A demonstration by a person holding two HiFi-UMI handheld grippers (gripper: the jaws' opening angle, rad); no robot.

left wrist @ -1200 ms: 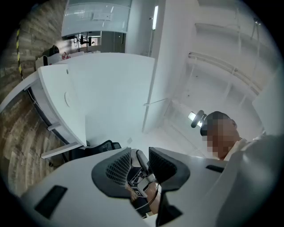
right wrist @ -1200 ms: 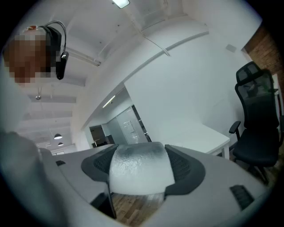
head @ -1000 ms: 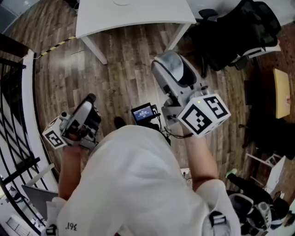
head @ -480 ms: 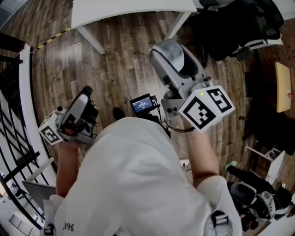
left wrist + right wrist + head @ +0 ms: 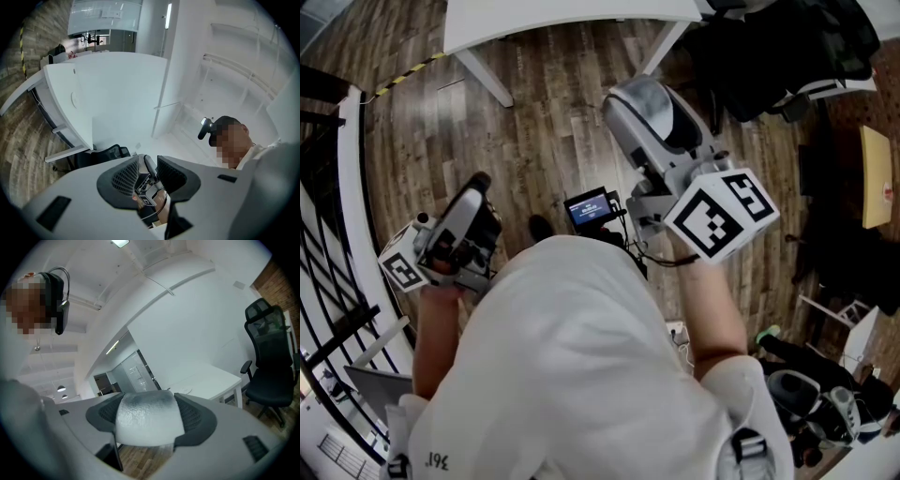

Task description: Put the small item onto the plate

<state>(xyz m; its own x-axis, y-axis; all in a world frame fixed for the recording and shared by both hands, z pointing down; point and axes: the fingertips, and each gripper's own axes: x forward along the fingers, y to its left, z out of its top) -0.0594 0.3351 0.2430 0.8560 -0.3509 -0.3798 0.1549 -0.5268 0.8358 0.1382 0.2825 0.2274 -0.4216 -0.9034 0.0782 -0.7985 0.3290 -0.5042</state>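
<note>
Though vague overhead, right gripper's (image 5: 147, 414) item (image 5: 148, 426)

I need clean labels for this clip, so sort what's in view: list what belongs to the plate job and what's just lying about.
Belongs to the job:
- small grey-white item, clamped in the right gripper
- left gripper, open and empty
- no plate is in view

Just lying about:
- white table
- black office chair
- black railing
- small screen
</note>
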